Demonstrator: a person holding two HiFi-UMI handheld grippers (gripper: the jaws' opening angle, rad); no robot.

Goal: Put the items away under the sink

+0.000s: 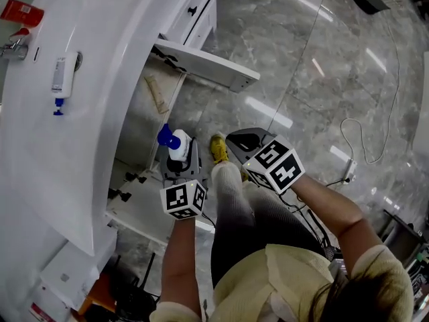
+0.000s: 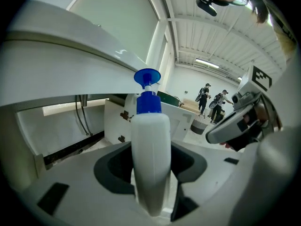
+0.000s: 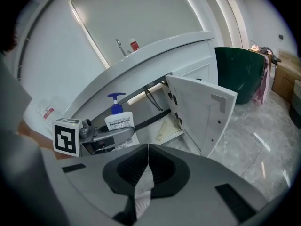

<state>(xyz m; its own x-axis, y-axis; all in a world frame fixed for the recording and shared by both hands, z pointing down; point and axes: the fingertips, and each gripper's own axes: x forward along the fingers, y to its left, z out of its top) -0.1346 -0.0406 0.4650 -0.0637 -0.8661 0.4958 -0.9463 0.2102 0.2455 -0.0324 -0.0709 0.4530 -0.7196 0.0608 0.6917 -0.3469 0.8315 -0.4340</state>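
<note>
The right tongs (image 3: pixel 146 166) are clenched together. A white pump bottle (image 2: pixel 150 149) with a blue pump is grasped in the left tongs (image 1: pixel 181 158), just before the open cupboard (image 1: pixel 137 113) under the sink. Its label print is too small to be read.

No words or numbers legible, label (image 3: pixel 120 122) on the pump bottle (image 1: pixel 177 144) clamped in the left gripper (image 2: pixel 150 160) too small to read, square marker (image 3: pixel 66 136) on its cube a pattern only, red pack (image 1: pixel 20 10) on the worktop (image 1: pixel 40 146) well beyond that gripper blurred
</note>
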